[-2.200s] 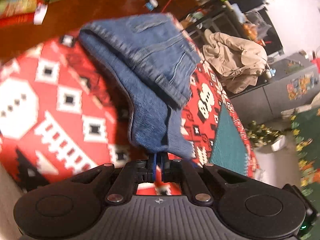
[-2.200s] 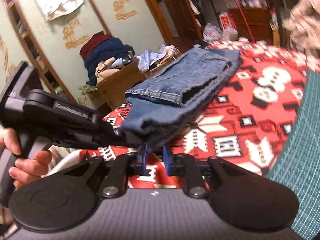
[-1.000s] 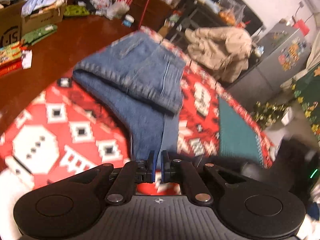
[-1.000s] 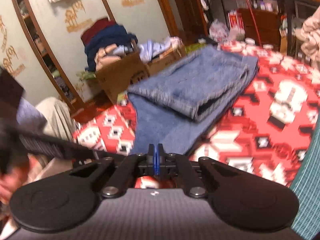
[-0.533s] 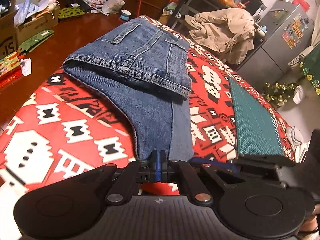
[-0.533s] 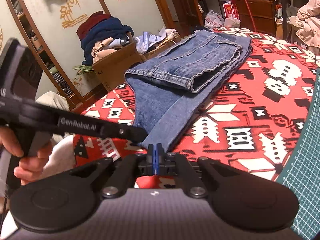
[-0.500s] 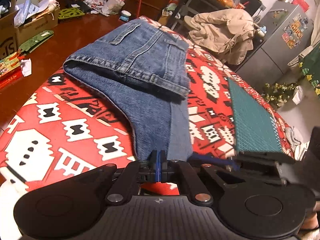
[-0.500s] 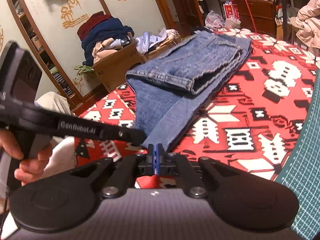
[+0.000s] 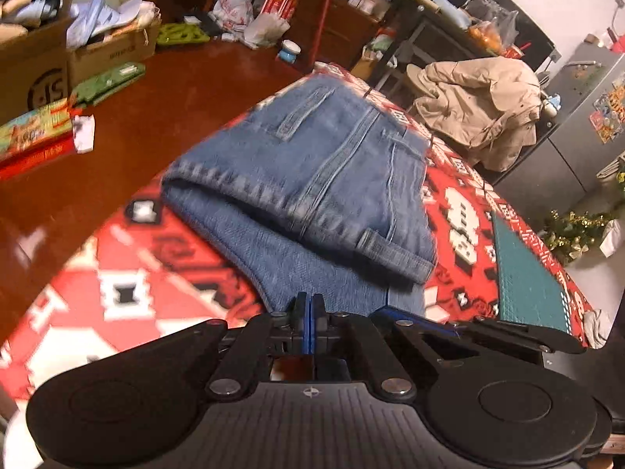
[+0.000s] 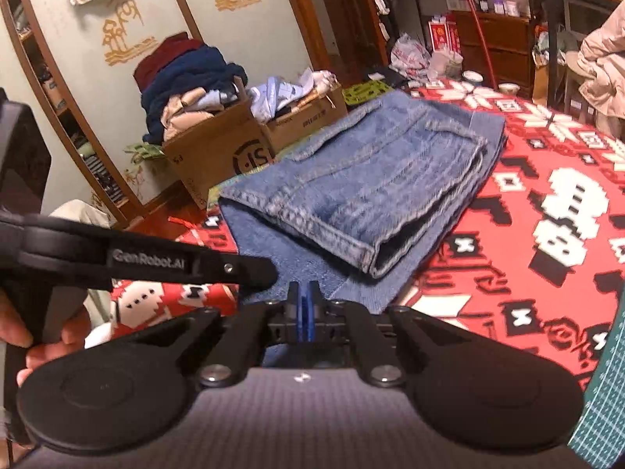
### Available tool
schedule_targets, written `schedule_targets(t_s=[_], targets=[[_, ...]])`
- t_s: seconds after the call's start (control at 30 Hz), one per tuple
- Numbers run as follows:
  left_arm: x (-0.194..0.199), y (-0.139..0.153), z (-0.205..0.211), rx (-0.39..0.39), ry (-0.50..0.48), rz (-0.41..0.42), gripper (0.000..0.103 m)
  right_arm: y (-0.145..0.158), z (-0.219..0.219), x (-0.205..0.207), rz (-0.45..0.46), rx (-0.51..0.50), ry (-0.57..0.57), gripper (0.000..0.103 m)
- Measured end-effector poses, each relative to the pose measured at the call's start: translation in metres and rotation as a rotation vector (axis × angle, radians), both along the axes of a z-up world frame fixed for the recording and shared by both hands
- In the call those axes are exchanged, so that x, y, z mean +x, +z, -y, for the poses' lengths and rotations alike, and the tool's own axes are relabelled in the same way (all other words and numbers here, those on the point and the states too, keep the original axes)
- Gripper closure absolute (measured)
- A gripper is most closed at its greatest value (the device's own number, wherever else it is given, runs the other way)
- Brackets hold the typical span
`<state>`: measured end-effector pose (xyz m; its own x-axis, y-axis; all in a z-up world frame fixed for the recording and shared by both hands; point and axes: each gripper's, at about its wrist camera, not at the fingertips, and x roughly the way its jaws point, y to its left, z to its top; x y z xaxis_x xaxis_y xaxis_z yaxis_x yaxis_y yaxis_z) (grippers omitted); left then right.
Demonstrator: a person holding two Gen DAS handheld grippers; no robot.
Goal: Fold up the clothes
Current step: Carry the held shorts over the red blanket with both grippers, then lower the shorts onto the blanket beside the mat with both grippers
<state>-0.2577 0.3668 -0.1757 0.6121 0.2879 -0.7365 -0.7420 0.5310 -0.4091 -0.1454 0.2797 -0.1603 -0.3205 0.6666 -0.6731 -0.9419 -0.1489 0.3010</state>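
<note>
Lying folded jeans (image 9: pixel 312 179), tablecloth (image 9: pixel 129 273) beneath

Motion-blurred jeans (image 9: pixel 312 179), near hem hidden behind both tools' bodies.

Mid-blue denim jeans (image 9: pixel 312 179), faded paler along seams and hems, stitched in lighter thread. Red cloth (image 9: pixel 117 273) beneath, patterned with white and black blocky geometric motifs. Teal-green cutting mat (image 9: pixel 523 277) ruled with a fine pale grid. Black gripper bodies with bright blue pads: left gripper (image 9: pixel 310 308), right gripper (image 10: pixel 302 305). Beige jacket (image 9: pixel 476 105). Brown cardboard box (image 10: pixel 218 156) printed with a black round logo. Reddish-brown glossy floor (image 9: pixel 136 109). Pale green wall (image 10: pixel 164 8) with gold ornaments.
</note>
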Motion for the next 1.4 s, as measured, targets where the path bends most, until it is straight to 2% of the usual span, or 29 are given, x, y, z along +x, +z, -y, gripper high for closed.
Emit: schedule_targets(t_s=[0.13,0.27,0.4,0.5,0.63,0.9,1.03,1.17,1.3,1.4], targets=[[-0.005,0.005,0.013,0.025,0.002,-0.018,0.102,-0.009,0.013,0.001,-0.032,0.014,-0.008,0.101],[-0.004,0.014,0.022,0.053,-0.017,-0.036,0.102,-0.004,0.022,0.011,-0.058,0.018,-0.032,0.100],[-0.002,0.028,0.014,0.043,-0.012,0.021,0.102,0.008,0.027,0.024,-0.078,0.026,-0.051,0.099],[0.011,0.045,-0.006,0.079,-0.030,0.061,0.102,0.023,0.019,0.048,-0.086,0.052,-0.089,0.099],[0.042,0.065,-0.044,0.146,-0.076,0.067,0.102,0.038,-0.020,0.085,-0.056,0.082,-0.132,0.099],[0.135,0.056,-0.145,0.132,-0.223,-0.012,0.102,0.040,-0.142,0.136,-0.034,0.076,-0.142,0.099],[0.167,0.045,-0.179,0.106,-0.265,-0.066,0.102,0.023,-0.206,0.152,-0.107,0.011,-0.145,0.100],[0.184,0.030,-0.195,0.074,-0.309,-0.115,0.103,-0.006,-0.254,0.160,-0.198,-0.079,-0.141,0.100],[0.190,0.015,-0.199,0.056,-0.332,-0.154,0.102,-0.033,-0.270,0.168,-0.249,-0.134,-0.173,0.103],[0.190,0.010,-0.202,0.049,-0.317,-0.133,0.102,-0.046,-0.271,0.178,-0.268,-0.153,-0.194,0.103]])
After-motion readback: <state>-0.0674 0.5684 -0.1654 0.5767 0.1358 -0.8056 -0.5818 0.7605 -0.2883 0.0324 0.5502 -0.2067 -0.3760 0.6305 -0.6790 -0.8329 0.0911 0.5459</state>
